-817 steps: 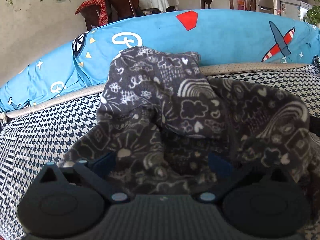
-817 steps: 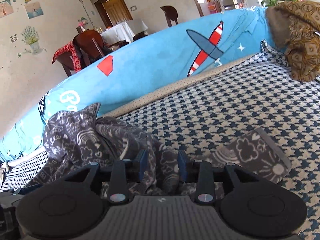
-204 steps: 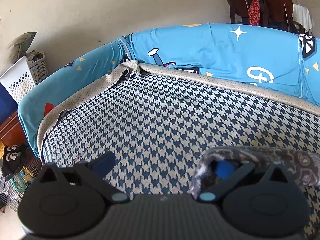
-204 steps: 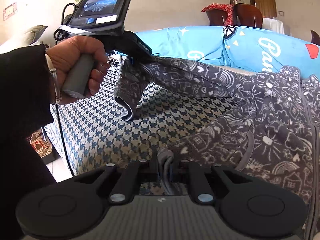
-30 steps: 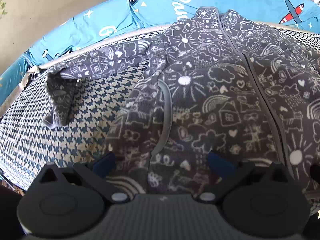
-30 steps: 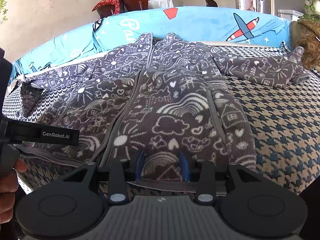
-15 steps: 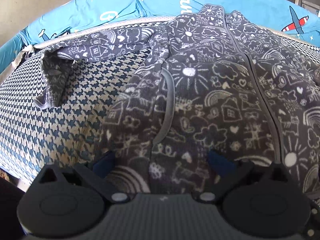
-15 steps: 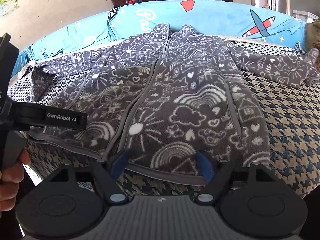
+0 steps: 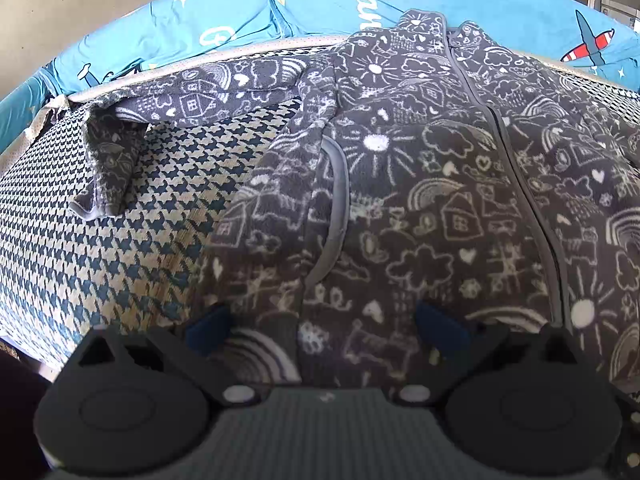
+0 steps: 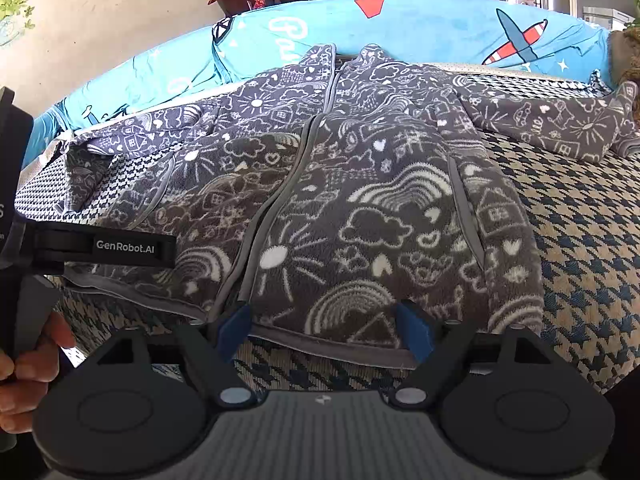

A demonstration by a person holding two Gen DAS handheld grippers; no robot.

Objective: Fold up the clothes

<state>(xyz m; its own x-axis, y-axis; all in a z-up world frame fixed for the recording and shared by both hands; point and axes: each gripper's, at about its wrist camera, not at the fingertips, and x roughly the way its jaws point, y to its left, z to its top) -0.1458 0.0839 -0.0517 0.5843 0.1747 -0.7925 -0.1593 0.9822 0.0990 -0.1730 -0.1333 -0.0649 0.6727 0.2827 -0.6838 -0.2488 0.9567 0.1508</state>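
Fingers of both our left gripper (image 9: pixel 322 330) and right gripper (image 10: pixel 326 330) stand spread at the jacket (image 10: pixel 360 208) hem, lower frame; spreading done, next fold a sleeve (image 10: pixel 560 124) inward.

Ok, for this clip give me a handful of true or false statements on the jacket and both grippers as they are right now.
1. The jacket lies spread out, front side up, on the houndstooth cover. True.
2. The right gripper is shut on the hem. False: its jaws stand open at the hem, gripping nothing.
3. The left gripper is open. True.
4. Both sleeves are folded across the chest. False: the right sleeve and the left sleeve stretch out sideways.
5. The zipper is wide open. False: the front edges meet along it.
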